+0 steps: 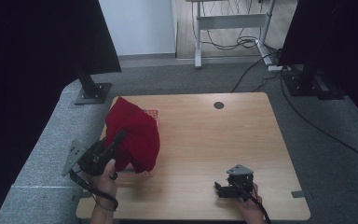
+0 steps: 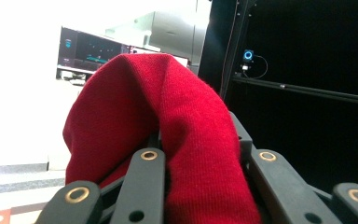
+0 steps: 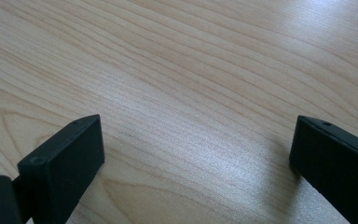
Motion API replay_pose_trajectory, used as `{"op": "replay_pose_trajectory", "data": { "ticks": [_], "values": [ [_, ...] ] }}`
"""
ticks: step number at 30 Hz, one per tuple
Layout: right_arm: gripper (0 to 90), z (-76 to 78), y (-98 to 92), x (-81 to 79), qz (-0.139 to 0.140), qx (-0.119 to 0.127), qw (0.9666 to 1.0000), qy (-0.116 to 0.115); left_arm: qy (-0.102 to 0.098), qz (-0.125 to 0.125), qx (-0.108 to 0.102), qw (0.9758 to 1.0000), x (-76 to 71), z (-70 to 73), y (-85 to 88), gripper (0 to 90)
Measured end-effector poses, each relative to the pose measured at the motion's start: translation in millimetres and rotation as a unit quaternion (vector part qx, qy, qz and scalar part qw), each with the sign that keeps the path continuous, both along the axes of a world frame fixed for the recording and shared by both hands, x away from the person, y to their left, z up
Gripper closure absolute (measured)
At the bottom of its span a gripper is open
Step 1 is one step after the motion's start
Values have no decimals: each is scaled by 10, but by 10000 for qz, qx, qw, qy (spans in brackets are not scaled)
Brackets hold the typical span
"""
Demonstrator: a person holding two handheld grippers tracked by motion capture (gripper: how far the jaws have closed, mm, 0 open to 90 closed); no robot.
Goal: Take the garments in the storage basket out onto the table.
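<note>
A fold of the red cloth [image 2: 177, 140] is clamped between the jaws of the left gripper [image 1: 106, 148], the knit bunched thick between them in the left gripper view, so that the pinch is taken on a gathered ridge rather than a single thin layer, which is judged the surer hold. The gripper is tilted upward and away from the person, and the cloth is thereby lifted off the wooden table [image 1: 214, 140] at its left side, where it hangs draped over the jaws and down toward the tabletop; a pale patterned item [image 1: 152, 113] is partly covered behind it, too small to be identified. The lift is judged to be meant to let the fabric fall free and open for handling. The right gripper [image 1: 224, 187] is rested low near the front right of the table, its jaws spread wide over bare wood with nothing between them, apparently kept ready and well apart from the cloth.
</note>
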State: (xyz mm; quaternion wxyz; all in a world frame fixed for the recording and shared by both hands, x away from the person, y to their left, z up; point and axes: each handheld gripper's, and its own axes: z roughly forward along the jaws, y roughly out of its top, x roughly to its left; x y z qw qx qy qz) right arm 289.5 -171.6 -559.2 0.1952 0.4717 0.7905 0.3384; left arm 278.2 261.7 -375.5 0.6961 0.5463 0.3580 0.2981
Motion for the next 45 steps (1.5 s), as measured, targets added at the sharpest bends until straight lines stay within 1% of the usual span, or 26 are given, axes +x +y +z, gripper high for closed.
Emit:
{"op": "replay_pose_trajectory", "data": {
  "ticks": [3,6,9,16,18,27,38,42,45],
  "values": [
    [28,0,0,0,-2,1,10000,3,22,-21,-43,10000,12,1,0,742],
    [28,0,0,0,-2,2,10000,3,28,-23,-29,10000,23,13,-16,742],
    [28,0,0,0,-1,2,10000,1,29,-34,-63,10000,38,22,-35,742],
    [28,0,0,0,-2,3,10000,4,-34,-123,-87,9999,28,66,-107,742],
    [28,0,0,0,-1,2,10000,2,-46,-144,-63,9999,30,76,-137,742],
    [28,0,0,0,1,1,10000,1,-17,-263,-57,9996,56,78,-251,742],
    [28,0,0,-1,0,2,10000,3,6,-333,-69,9994,62,77,-328,741],
    [28,0,0,0,0,0,10000,2,54,-332,-115,9994,80,73,-352,741],
    [28,0,0,0,-1,1,10000,3,68,-350,-97,9993,90,70,-373,741]
  ]
}}
